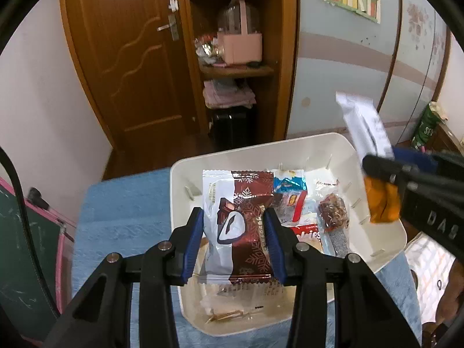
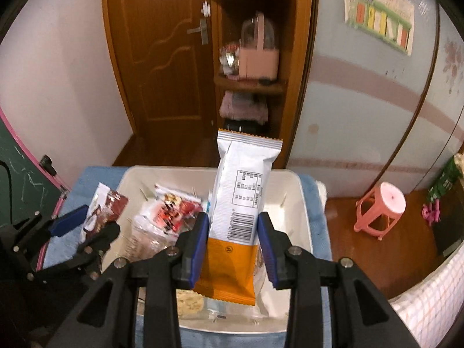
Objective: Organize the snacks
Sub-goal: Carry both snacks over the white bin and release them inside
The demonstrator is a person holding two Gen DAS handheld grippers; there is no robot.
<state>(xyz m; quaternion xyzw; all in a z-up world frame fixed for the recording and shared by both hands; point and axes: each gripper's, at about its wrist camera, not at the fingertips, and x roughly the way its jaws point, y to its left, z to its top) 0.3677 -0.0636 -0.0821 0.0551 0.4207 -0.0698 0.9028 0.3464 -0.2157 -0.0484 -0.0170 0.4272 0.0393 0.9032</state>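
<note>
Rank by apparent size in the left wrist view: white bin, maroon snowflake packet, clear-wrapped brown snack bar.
1. white bin
2. maroon snowflake packet, though nearness to the camera enlarges it
3. clear-wrapped brown snack bar

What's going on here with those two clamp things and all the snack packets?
A person is sorting snacks with a hand-held gripper in each hand. The left gripper is clamped on a dark red and white packet, and the right gripper holds a white and orange packet. Both are held above a white bin that already contains several snacks, standing on a blue cloth.
</note>
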